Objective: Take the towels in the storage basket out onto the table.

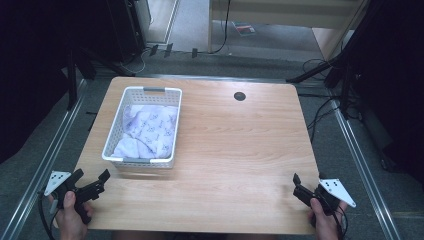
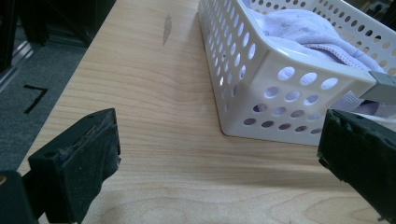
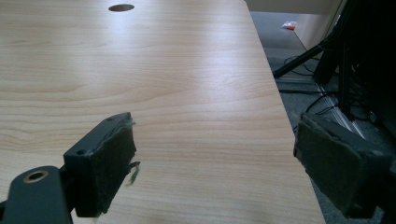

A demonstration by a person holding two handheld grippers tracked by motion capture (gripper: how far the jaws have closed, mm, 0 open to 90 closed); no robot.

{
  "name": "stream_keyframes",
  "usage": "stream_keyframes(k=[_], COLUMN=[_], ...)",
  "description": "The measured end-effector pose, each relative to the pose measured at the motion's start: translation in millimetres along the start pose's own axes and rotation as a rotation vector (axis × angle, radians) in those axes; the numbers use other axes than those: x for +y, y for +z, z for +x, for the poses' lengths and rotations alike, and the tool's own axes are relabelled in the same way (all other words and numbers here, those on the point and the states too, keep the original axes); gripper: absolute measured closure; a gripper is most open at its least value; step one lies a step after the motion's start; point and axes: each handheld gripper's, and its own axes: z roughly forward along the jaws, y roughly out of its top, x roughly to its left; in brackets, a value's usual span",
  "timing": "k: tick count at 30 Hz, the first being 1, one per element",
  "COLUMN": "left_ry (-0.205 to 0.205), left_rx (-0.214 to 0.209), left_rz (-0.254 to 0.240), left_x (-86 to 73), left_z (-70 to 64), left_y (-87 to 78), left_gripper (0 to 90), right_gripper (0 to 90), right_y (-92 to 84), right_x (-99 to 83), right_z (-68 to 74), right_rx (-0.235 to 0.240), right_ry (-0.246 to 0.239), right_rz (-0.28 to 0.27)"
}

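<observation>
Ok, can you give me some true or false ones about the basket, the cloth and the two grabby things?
1. The white plastic basket with round holes sits on the left part of the light wooden table. True.
2. The white cloth with small purple prints lies on the bare table beside the basket. False: it lies inside the basket.
3. The left gripper has its fingers open with nothing between them. True.
4. The right gripper is holding the cloth. False: it is open and empty, near the table's right front corner.
5. The basket is tipped onto its side. False: it stands upright.
</observation>
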Motion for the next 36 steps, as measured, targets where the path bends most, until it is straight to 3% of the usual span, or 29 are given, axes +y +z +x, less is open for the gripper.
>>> stream_keyframes(k=[9, 14, 17, 20, 27, 36], left_ry=[-0.017, -0.001, -0.015, 0.010, 0.037, 0.071], left_rx=[0.040, 0.063, 0.054, 0.021, 0.049, 0.033], left_rz=[-0.012, -0.014, -0.018, -0.021, -0.017, 0.015], left_x=[1.3, 4.7, 8.1, 14.5, 34.5, 60.8], left_z=[0.7, -0.6, -2.4, -6.8, -17.8, -34.7], left_y=[-2.3, -4.9, -7.2, -12.5, -17.1, -17.3], left_gripper=[0.0, 0.0, 0.0, 0.0, 0.0, 0.0], right_gripper=[13.0, 13.0, 13.0, 13.0, 13.1, 13.1], right_y=[-0.3, -0.1, -0.1, -0.3, -0.6, -0.6], right_x=[-0.1, 0.0, 0.0, -0.1, -0.2, -0.3], right_z=[0.1, 0.1, 0.2, -0.1, -0.4, 0.2], right_rx=[0.002, 0.001, -0.002, -0.003, -0.005, -0.009], right_ry=[-0.006, -0.004, -0.005, -0.002, 0.004, 0.002], right_rz=[-0.002, 0.000, -0.001, -0.005, -0.008, -0.008])
